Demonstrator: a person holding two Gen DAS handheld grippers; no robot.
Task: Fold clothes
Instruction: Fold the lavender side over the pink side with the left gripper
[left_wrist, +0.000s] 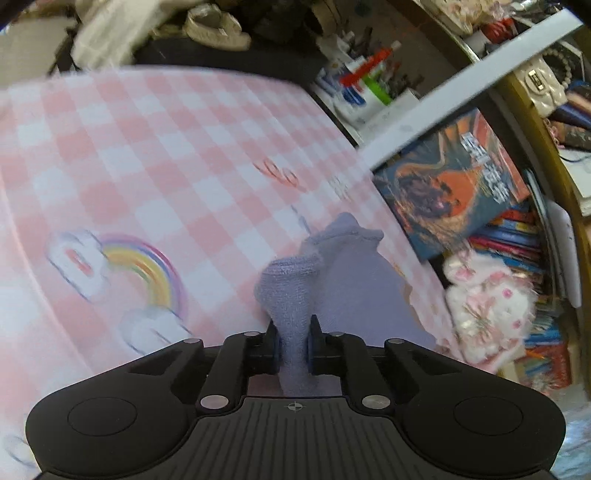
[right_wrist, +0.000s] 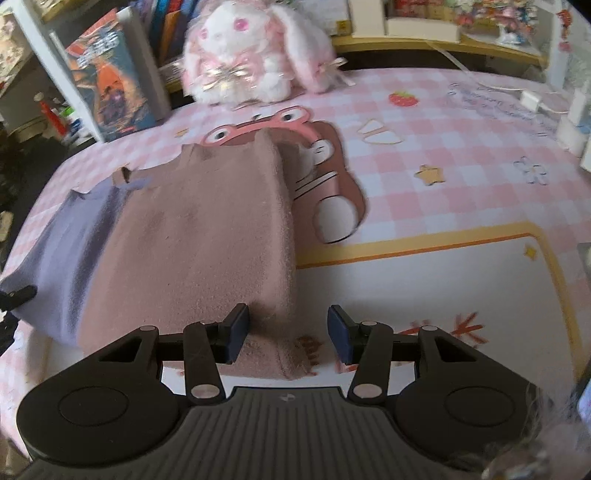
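pink checked cloth (right_wrist: 461, 155) covers the table under both tools. nearest in the left view, the left gripper (left_wrist: 294, 341) is clamped tight on a bunched corner of the lavender garment (left_wrist: 343, 280), whose other part trails away over the cloth. in the right view, the right gripper (right_wrist: 289, 332) stands spread apart, straddling the near edge of the dusty-pink garment (right_wrist: 192, 243) without pinching it; the lavender one lies half under that on its left. beyond sit a plush rabbit (right_wrist: 255, 55) and a book (right_wrist: 110, 85). to fold well, i'd keep the lavender corner taut and low, carry it straight across, and let the free tool pin the crease.
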